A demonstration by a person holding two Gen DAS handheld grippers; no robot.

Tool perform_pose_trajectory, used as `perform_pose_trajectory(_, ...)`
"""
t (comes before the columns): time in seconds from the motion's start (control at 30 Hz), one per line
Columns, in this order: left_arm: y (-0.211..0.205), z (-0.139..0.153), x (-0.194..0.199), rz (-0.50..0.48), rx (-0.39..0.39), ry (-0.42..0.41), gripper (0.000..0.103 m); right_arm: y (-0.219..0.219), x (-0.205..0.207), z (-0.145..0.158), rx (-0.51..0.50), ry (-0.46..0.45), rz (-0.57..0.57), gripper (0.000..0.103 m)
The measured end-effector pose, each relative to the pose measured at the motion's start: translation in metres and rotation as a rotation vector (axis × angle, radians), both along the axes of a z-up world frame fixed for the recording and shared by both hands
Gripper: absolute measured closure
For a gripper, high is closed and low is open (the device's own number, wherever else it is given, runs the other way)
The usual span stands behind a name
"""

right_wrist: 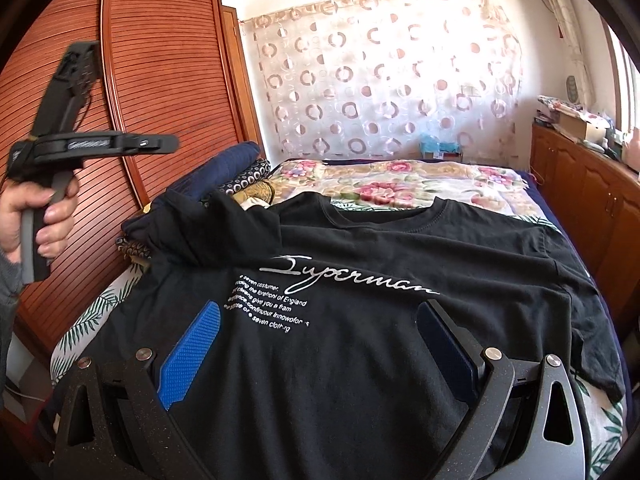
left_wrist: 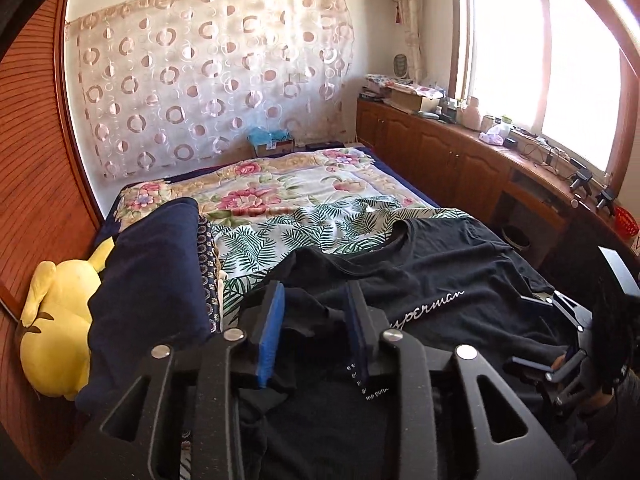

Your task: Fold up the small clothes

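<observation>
The shirt (right_wrist: 360, 280) lies flat across the bed (right_wrist: 400, 184), collar away; right gripper (right_wrist: 320, 340) low over its chest, jaws wide open; left gripper (left_wrist: 316, 320) part-open, gripping nothing

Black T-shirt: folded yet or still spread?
Mostly spread: the black T-shirt lies chest-up with print showing; only its left sleeve is turned inward.

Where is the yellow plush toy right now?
In the left wrist view the yellow plush toy lies at the far left, wedged between the wooden wardrobe and the navy folded clothes.
</observation>
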State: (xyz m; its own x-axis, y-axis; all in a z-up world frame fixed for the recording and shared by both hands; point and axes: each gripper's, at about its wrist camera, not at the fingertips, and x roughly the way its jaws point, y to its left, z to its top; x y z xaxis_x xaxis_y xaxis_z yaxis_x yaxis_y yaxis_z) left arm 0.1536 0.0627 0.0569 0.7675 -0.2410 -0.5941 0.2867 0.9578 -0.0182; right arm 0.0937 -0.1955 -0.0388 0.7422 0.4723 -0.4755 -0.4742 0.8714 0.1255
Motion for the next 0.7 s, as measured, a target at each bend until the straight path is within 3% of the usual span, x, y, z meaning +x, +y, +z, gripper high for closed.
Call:
perform_pose_trajectory(0.17,0.011,0.003,-0.017,0.008,-0.018,-0.03,0.057,-0.002,0.005,0.002,0.001,0.007,0.018,0.004)
perform_pose_trajectory(0.33,0.027,-0.011,-0.028,0.044,-0.014,-0.041,0.021,0.008,0.025,0.007,-0.021,0.003,0.076,0.011)
perform_pose_trajectory(0.53,0.045,-0.031,-0.034,0.095,-0.025,-0.029,0.021,0.032,0.069,0.013,-0.07,0.025,0.13,0.027)
perform_pose_trajectory(0.7,0.057,-0.042,-0.038,0.124,-0.05,-0.017,0.021,0.069,0.116,0.0,-0.143,0.104,0.183,0.052)
